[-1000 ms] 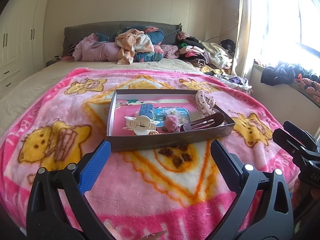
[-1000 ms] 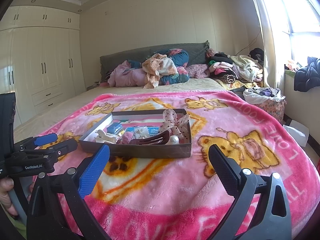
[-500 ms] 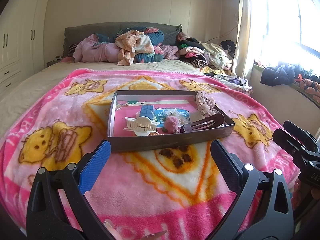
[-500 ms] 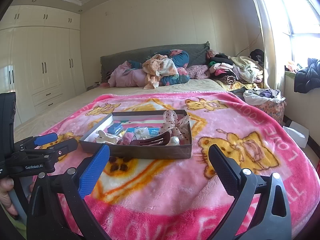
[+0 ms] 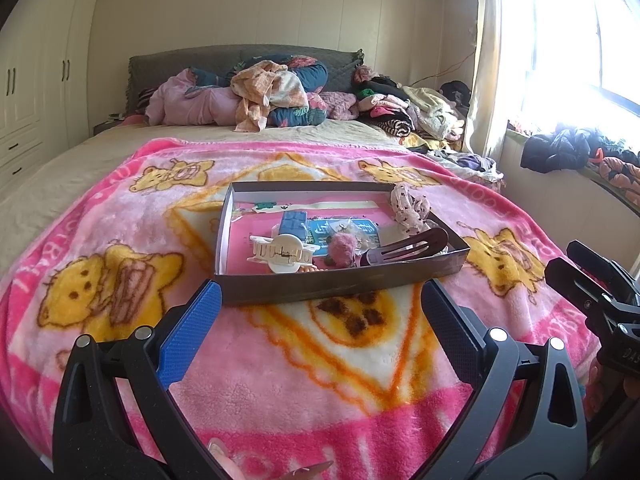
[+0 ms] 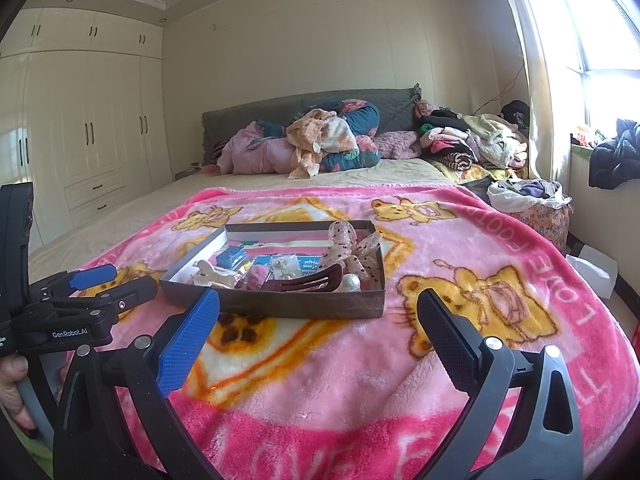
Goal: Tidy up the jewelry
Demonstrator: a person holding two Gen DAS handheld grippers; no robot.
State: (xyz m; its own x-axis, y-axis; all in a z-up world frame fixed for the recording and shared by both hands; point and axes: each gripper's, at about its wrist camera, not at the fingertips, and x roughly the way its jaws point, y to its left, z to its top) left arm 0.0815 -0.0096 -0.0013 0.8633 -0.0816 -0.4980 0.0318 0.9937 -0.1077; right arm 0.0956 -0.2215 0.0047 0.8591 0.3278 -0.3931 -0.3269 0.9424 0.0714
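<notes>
A shallow dark box point(image 5: 340, 286) point(image 6: 296, 306) sits on the pink blanket ahead of both grippers. In it lie a cream claw clip point(image 5: 280, 254) point(image 6: 212, 274), a dark maroon snap clip point(image 5: 404, 248) point(image 6: 308, 280), a pink pom-pom point(image 5: 342, 246), a blue card point(image 5: 292, 224) and a spotted sheer bow point(image 5: 408, 208) point(image 6: 352, 246) at its right end. My left gripper point(image 5: 320, 312) is open and empty, just short of the box's near wall. My right gripper point(image 6: 318, 320) is open and empty, a little nearer than the box.
The pink bear-print blanket point(image 5: 280, 360) covers the bed's near half. Piled clothes and bedding point(image 5: 276, 96) lie at the headboard. A wardrobe point(image 6: 80, 128) stands left, a window sill with clothes point(image 5: 568, 152) right. The other gripper shows at each view's edge point(image 5: 600, 300) point(image 6: 80, 308).
Both grippers stay open. The views have barely shifted; the box and its contents have not moved.
</notes>
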